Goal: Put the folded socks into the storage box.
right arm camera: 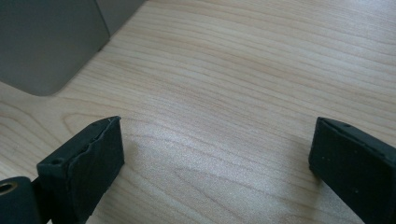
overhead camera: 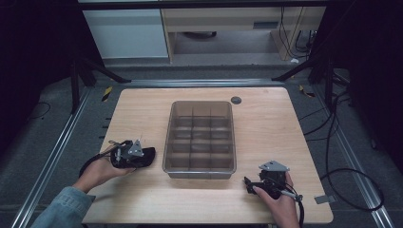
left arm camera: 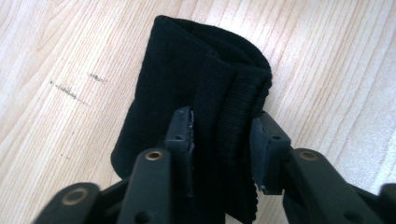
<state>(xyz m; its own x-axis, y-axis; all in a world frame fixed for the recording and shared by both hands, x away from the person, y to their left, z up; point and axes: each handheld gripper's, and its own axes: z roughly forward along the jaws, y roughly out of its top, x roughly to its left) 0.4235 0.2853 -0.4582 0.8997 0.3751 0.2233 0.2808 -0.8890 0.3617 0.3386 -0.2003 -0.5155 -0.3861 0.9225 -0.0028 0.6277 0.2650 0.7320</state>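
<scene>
A folded black ribbed cloth (left arm camera: 196,88), perhaps a sock, lies on the wooden table (overhead camera: 271,123) to the left of the bin. My left gripper (left arm camera: 224,135) has a jaw on either side of the cloth's ribbed folded edge, and both pads press against the fabric. From above, the same cloth (overhead camera: 148,156) shows as a dark lump at the tip of the left gripper (overhead camera: 142,156). My right gripper (overhead camera: 248,184) rests near the table's front right, jaws pointing left. Up close, the right gripper (right arm camera: 217,149) stands wide open over bare wood.
A grey translucent bin (overhead camera: 167,142) divided into several compartments stands in the middle of the table; its near corner (right arm camera: 46,42) lies just beyond the right gripper. A dark round grommet (overhead camera: 236,99) sits behind the bin. Cables trail on the floor at the right.
</scene>
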